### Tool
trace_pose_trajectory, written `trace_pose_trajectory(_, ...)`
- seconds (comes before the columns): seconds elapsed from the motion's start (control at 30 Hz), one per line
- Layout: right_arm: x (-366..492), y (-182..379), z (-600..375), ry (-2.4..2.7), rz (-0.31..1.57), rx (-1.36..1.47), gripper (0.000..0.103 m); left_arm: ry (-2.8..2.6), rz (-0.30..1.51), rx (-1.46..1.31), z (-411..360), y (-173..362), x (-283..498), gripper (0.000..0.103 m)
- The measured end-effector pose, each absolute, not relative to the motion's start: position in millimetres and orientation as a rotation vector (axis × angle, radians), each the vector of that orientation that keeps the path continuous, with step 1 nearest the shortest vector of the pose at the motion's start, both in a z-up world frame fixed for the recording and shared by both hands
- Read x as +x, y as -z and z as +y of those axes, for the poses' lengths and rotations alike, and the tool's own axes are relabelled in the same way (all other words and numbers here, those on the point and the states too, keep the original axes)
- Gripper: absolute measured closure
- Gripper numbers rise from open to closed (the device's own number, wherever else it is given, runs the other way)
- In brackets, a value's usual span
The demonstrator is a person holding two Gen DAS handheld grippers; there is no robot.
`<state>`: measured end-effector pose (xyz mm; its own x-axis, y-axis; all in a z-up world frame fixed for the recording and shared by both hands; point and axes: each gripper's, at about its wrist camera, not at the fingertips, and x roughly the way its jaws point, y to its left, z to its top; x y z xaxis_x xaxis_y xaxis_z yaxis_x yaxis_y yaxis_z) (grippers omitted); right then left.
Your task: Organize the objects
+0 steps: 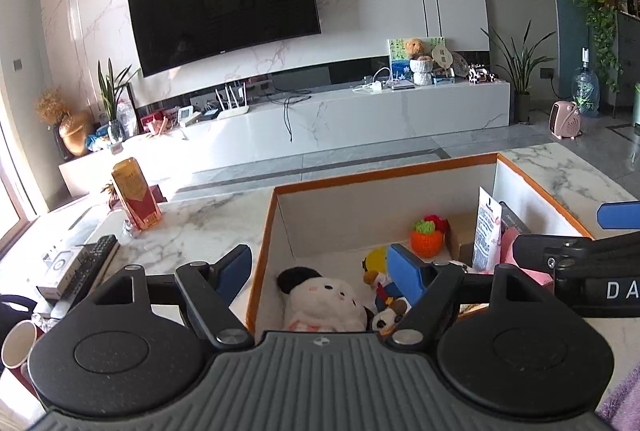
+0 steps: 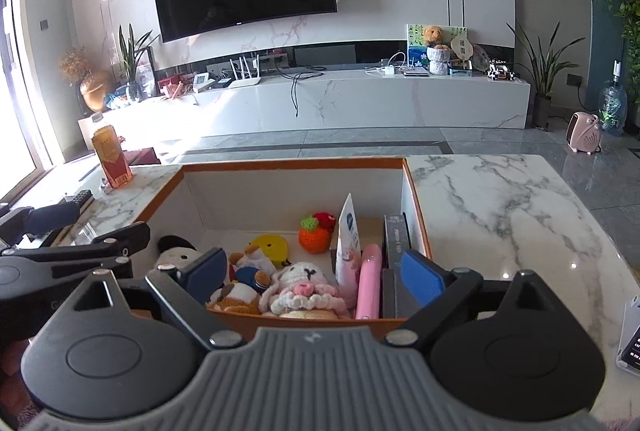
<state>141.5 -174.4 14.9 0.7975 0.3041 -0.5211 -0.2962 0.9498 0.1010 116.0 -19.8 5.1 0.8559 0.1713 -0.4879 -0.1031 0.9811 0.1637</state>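
Both claws, left claw (image 1: 320, 273) and right claw (image 2: 316, 277), gape empty above the toy-filled box (image 2: 288, 164) on the tabletop (image 2: 500, 211).

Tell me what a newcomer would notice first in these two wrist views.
Probably the orange-rimmed box on the marble table, packed with soft toys on its left side and upright packages on its right. The crocheted orange toy stands near the box's back wall. Both the left gripper and the right gripper hang open over the box, holding nothing.
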Motion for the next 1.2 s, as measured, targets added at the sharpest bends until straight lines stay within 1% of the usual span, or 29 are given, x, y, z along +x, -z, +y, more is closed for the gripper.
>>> trace_pose_trajectory(0.4,150.9,10.2,-171.6,-0.308,0.603,-0.019,0.009,-0.155,0.529,0.155,-20.5,9.7,114.1,0.015)
trace_pose_trajectory(1.2,149.8,11.7,-166.4,-0.323,0.611,-0.037,0.009,-0.149,0.548,0.147,-17.1,13.7,112.9,0.015)
